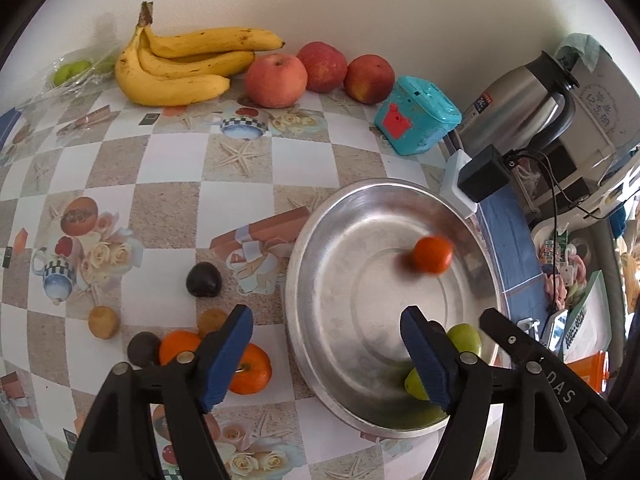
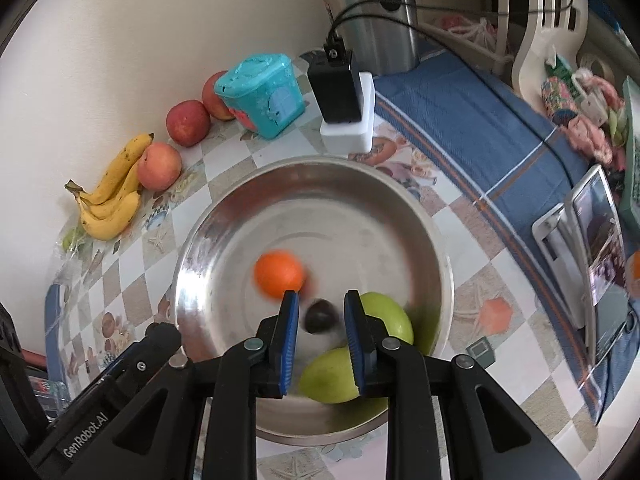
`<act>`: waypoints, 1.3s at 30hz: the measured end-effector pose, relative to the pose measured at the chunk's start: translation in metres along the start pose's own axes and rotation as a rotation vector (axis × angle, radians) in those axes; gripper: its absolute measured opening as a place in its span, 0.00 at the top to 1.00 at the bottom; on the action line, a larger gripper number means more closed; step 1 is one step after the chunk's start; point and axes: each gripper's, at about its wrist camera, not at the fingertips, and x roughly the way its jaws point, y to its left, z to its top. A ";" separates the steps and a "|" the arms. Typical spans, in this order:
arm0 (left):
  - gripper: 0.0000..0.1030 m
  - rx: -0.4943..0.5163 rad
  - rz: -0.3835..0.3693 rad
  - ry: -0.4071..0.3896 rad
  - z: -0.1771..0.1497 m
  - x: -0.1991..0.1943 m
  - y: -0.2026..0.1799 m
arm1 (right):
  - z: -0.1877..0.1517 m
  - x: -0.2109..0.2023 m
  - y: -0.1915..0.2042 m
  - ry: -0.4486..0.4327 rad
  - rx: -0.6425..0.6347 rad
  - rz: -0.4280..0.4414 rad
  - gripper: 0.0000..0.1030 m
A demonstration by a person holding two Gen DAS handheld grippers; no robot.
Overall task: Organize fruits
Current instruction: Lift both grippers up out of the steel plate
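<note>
Left gripper [image 1: 328, 332] jaws wide, empty, right gripper [image 2: 321, 312] jaws narrow, dark plum [image 2: 319, 317] between

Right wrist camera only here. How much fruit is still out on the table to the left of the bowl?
Observer: Six small pieces lie loose left of the bowl: two oranges, two dark fruits and two brown fruits.
Operator: Is the left gripper holding any of it?
Observer: No. The left gripper has its jaws open with nothing between them, over the bowl's left rim.
Operator: I see something green past the bananas. What is it?
Observer: A clear bag of green fruits, lying beside the bananas near the wall.
</note>
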 end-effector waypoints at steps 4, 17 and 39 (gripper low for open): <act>0.23 -0.009 0.025 0.014 -0.002 -0.001 0.004 | 0.001 -0.005 0.003 -0.024 -0.032 -0.024 0.77; 0.23 -0.065 0.080 0.067 -0.018 -0.002 0.022 | -0.003 -0.010 0.008 -0.036 -0.113 0.040 0.66; 0.23 -0.114 0.100 0.086 -0.034 -0.013 0.042 | -0.016 -0.006 0.027 -0.023 -0.289 -0.144 0.36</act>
